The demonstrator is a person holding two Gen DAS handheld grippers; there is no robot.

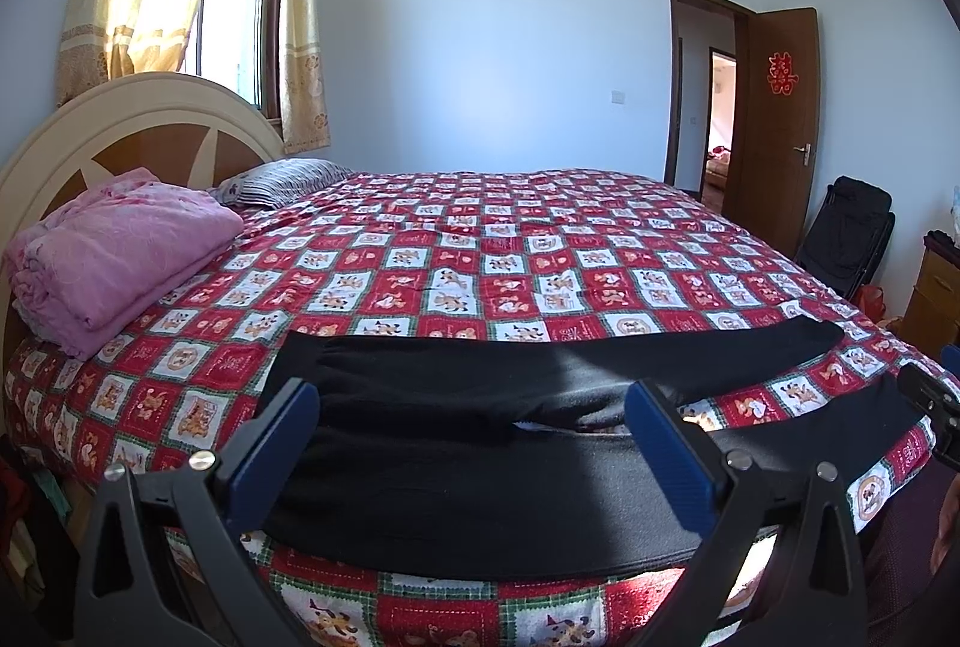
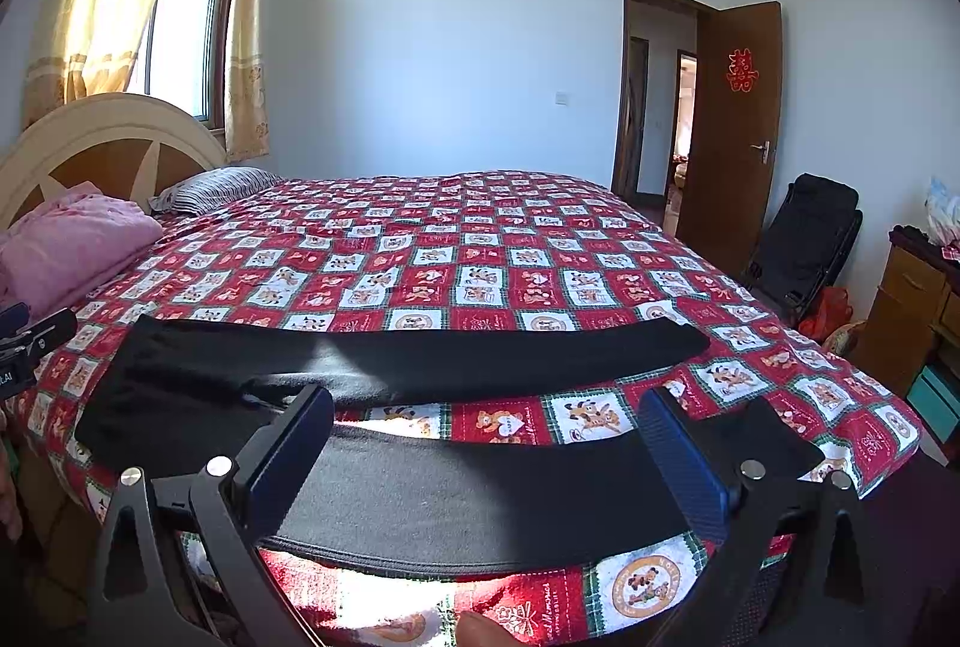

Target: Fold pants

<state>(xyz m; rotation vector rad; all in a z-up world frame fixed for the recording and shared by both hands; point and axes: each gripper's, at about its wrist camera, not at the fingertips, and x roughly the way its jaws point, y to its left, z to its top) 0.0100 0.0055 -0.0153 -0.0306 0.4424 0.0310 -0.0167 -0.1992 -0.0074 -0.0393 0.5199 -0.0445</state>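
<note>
Black pants (image 1: 480, 467) lie spread along the near edge of the bed (image 1: 510, 257), legs split. Left gripper (image 1: 471, 443) and right gripper (image 2: 486, 458) both gape, holding nothing. Risk: the near leg, probably overhanging, slips off if pinched unevenly.

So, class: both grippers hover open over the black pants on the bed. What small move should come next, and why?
Probably lower both and close on the near leg's edge: the pants lie flat with legs spread apart, and the left gripper and right gripper are open, gripping nothing.
</note>
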